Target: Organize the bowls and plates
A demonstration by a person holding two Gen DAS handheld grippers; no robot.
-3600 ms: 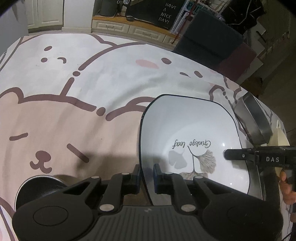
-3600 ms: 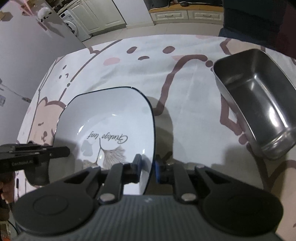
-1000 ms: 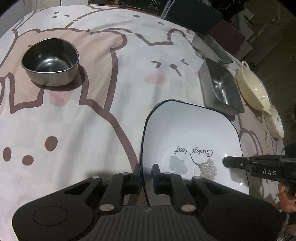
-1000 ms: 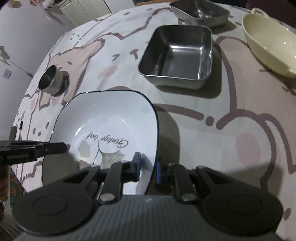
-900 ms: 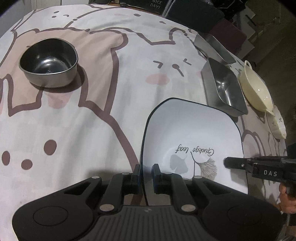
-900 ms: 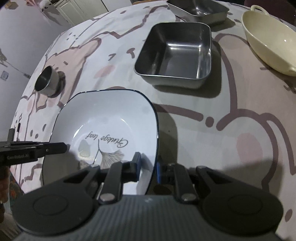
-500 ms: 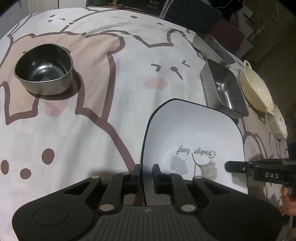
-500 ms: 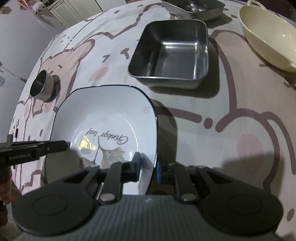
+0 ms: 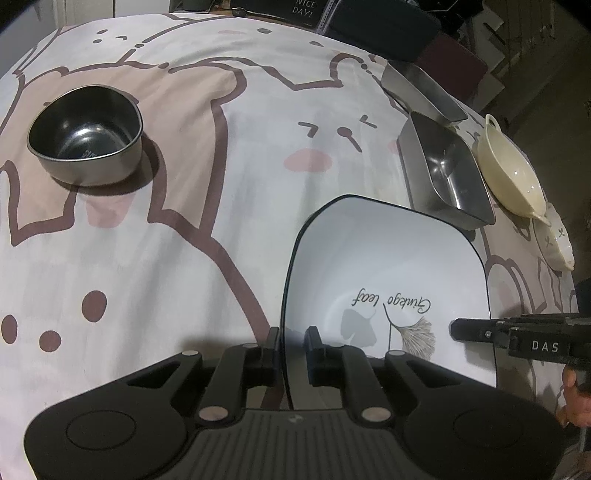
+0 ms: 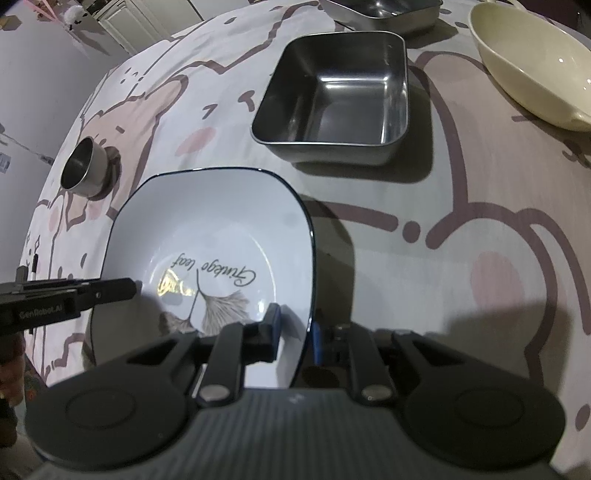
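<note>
Plate (image 9: 388, 258) nearest, above the worktop (image 9: 229, 192). Round metal bowl (image 9: 86, 134) far left. Behind plate: square tin (image 10: 336, 98), another tin (image 10: 384, 11) beyond. Handled dish (image 10: 532, 59) right of tins.

A home, dim-lit. The worktop (image 9: 229, 206) wears a cartoon bear cloth in pink and brown; white panelled cabinets (image 10: 122, 18) stand behind it, and a dark board (image 9: 303, 9) lettered "NICE DAY!" leans at the far edge. Household crockery sits about: steel bowl (image 9: 86, 134), square steel pan (image 10: 336, 99), cream handled dish (image 10: 532, 62).
</note>
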